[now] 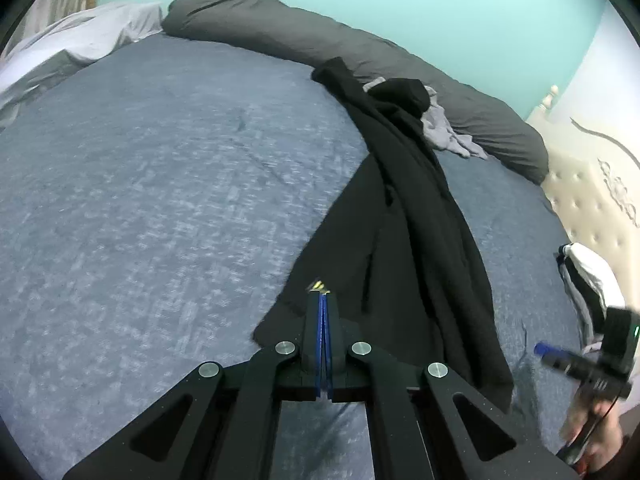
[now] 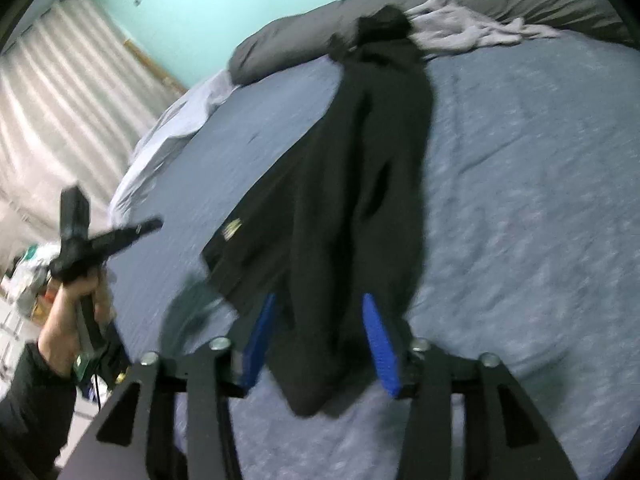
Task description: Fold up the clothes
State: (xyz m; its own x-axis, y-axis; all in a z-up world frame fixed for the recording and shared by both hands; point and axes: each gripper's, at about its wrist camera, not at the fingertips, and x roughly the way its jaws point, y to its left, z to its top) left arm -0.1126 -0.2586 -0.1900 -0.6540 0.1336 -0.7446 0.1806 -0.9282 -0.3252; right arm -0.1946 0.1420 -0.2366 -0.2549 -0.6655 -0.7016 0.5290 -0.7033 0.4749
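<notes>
Loosely bunched, a soft black garment point(image 1: 404, 208) lies stretched along the mottled blue bed point(image 1: 160, 184); left gripper point(image 1: 322, 300) pressed closed, right gripper point(image 2: 320, 312) spread wide around the hem

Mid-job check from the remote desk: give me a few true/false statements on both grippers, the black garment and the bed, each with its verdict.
1. The left gripper has its fingers pressed together. True.
2. The right gripper is shut. False: its blue fingers stand apart.
3. The black garment lies neatly folded in a square. False: it lies stretched out long and bunched on the blue bed cover.
4. A light grey garment lies near the far end of the black one. True.
5. The dark grey duvet covers the whole bed. False: it is rolled along the far edge.
</notes>
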